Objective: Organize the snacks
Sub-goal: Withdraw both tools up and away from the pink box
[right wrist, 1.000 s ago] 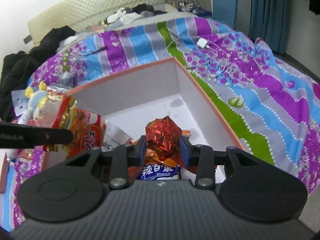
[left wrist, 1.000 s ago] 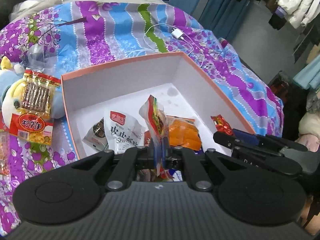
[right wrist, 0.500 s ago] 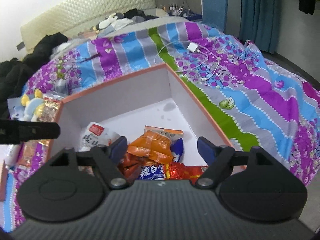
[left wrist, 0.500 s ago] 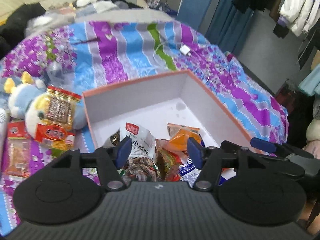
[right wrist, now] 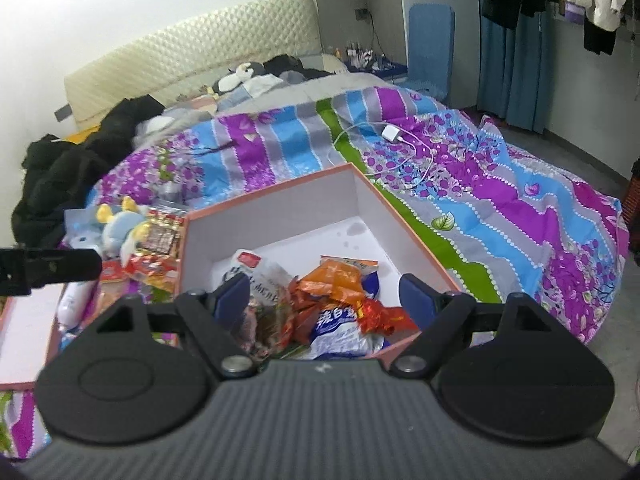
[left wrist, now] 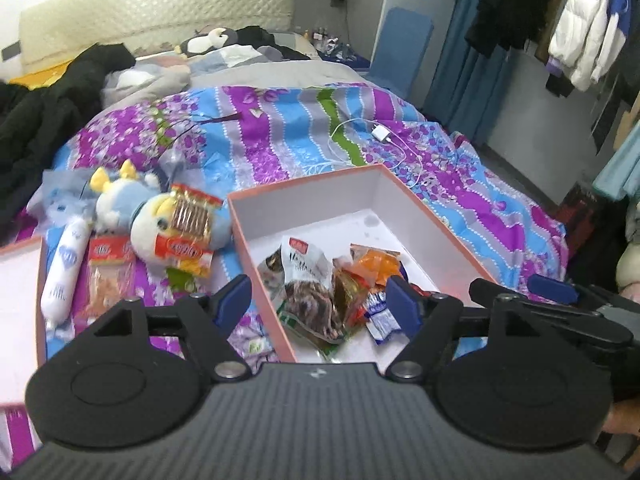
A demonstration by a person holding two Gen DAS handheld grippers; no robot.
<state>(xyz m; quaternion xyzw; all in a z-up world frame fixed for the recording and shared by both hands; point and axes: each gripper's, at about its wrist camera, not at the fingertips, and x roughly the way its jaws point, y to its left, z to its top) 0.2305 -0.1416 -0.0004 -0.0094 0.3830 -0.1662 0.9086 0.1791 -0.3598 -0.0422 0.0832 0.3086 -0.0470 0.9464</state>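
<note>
left tongs (left wrist: 320, 306): wide, empty
right tongs (right wrist: 326, 298): wide, empty
next: loose snack packs (left wrist: 190, 236) centre-left, outside box (left wrist: 436, 220); left tongs nearer

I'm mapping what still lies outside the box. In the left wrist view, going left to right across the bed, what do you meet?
White tube-shaped pack → clear pack with a red label → plush toy with a red-and-yellow snack pack lying on it → pink-rimmed box holding snacks → white charger, farther back.

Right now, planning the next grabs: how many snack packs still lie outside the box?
2 at least: a red-topped biscuit pack on the plush toy, a clear pack left of it; others may hide.
</note>
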